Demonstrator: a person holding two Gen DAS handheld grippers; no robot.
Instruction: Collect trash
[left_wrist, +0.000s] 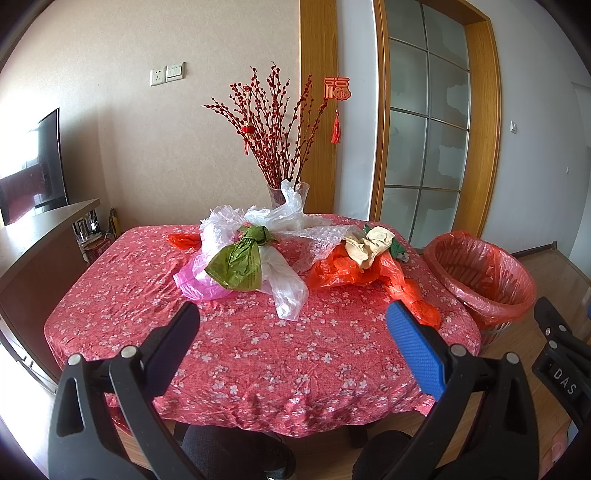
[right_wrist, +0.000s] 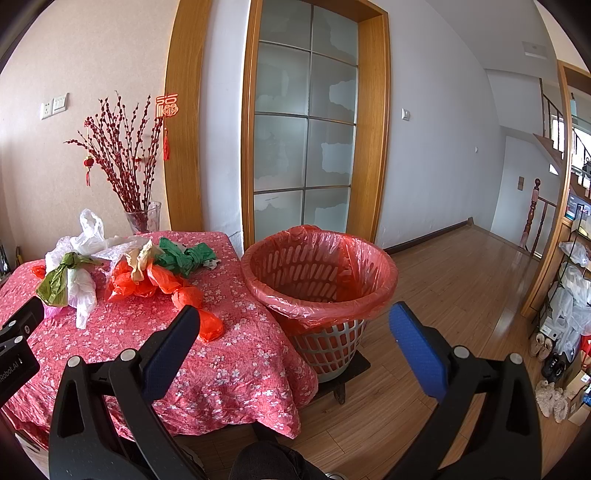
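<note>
Pink-walled dining corner, wooden door frame with frosted glass behind; table (left_wrist: 258, 369) under a red floral cloth, heaped with crumpled plastic bags. Green bag (left_wrist: 240, 262), white bags (left_wrist: 284, 288) and a pink one (left_wrist: 199, 284) bunched mid-table; orange bags (left_wrist: 354, 273) with a beige wrapper (left_wrist: 369, 243) nearer the right edge, one orange tail trailing toward the corner. Lined basket (right_wrist: 317, 280) on a low stand just beside the table's right side, apparently empty.

Left claw (left_wrist: 291, 343) spread wide, holding nothing, short of the pile. Right claw (right_wrist: 291, 339) likewise wide apart and empty, aimed between table corner and basket.

Likely trouble: thin film slipping from a shallow pinch; tangled bags dragging neighbours off the edge; cloth snagged along with a bag. Glass vase (left_wrist: 288, 195) of red branches just behind the heap, white plastic against it, so easily toppled by a tug. Basket liner loose at the rim, easily pushed in.
</note>
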